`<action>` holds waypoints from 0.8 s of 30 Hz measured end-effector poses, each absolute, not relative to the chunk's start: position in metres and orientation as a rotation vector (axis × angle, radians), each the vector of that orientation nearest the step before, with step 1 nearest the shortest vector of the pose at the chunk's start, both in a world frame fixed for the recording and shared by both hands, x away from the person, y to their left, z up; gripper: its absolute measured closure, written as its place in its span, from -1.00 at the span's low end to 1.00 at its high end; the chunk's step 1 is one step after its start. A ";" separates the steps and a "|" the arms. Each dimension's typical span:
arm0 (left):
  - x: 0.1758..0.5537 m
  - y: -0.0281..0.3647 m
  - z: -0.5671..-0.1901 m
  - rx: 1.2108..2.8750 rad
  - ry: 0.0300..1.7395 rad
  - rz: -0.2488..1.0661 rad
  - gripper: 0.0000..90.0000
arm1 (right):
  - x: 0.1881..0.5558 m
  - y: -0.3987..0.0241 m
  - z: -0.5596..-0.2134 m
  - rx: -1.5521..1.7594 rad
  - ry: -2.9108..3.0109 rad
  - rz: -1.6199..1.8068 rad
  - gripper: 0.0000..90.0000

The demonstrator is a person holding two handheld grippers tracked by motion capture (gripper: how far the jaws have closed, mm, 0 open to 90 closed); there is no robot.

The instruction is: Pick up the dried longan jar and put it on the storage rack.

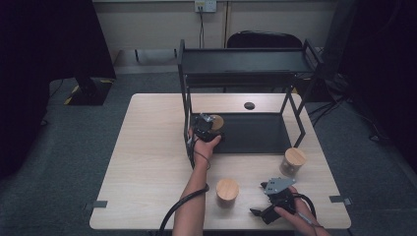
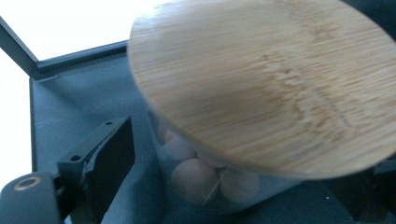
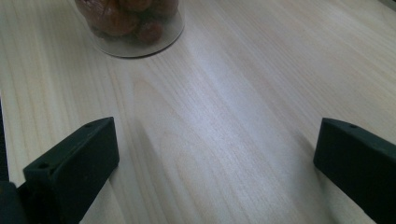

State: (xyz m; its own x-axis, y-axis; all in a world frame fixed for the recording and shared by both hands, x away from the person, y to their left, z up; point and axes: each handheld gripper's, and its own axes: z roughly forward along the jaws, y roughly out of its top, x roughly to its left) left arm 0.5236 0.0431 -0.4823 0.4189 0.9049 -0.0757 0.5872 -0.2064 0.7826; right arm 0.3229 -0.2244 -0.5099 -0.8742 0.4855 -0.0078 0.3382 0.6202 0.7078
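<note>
While the right tool (image 1: 259, 212) gapes, the left tool (image 2: 233, 186) (loosened) flanks the jar (image 2: 205, 182)

Wooden table (image 1: 147, 162), black rack (image 1: 246, 132), two jars (image 1: 227, 191)

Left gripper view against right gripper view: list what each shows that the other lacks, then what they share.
Left gripper view alone: a bamboo lid on a clear jar of pale round balls, standing on the dark shelf of the rack, between the left gripper's jaws, the visible left jaw apart from the glass.
Right gripper view alone: the light wooden table, the bottom of a jar of brown pieces and the open right gripper.
Shared: a glass jar ahead of black jaws.
</note>
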 end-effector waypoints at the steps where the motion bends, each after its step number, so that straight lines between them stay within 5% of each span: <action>1: 0.523 0.044 -0.482 1.909 1.264 0.526 -0.80 | 0.323 -0.224 -0.510 0.680 2.645 1.094 -1.00; 24: 0.505 0.043 -0.474 1.928 1.234 0.475 -0.82 | 0.323 -0.224 -0.510 0.678 2.645 1.094 -1.00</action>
State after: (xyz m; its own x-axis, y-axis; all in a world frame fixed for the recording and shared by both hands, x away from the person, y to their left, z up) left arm 0.5047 0.0432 -0.4744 0.4579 0.8838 -0.0962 0.5913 -0.2220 0.7753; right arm 0.3230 -0.2245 -0.5100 -0.8748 0.4845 -0.0087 0.3368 0.6210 0.7078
